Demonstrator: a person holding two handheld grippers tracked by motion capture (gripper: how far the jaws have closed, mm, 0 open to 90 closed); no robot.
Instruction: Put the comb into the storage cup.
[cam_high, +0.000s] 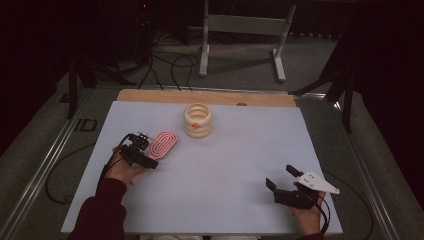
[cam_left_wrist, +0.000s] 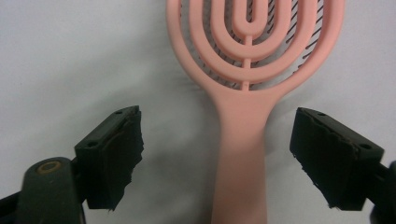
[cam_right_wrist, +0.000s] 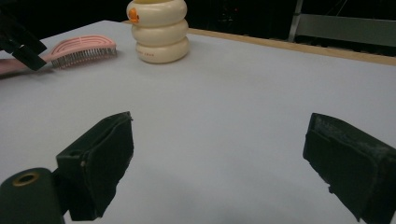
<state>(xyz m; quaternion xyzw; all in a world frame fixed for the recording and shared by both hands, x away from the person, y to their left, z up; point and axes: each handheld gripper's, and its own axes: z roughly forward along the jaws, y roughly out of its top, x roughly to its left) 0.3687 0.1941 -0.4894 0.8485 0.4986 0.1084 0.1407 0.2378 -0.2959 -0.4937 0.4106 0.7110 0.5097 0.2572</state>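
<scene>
One cream ribbed container (cam_high: 198, 120) beside hairbrush (cam_high: 163, 144).

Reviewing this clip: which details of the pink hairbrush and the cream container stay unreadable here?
- Pink plastic hairbrush: left gripper view's bottom edge cuts off the handle end.
- Same handle, high view: left gripper covers it.
- Cream ribbed plastic container: right gripper view's top edge cuts its rim; its lettering is too small.
</scene>
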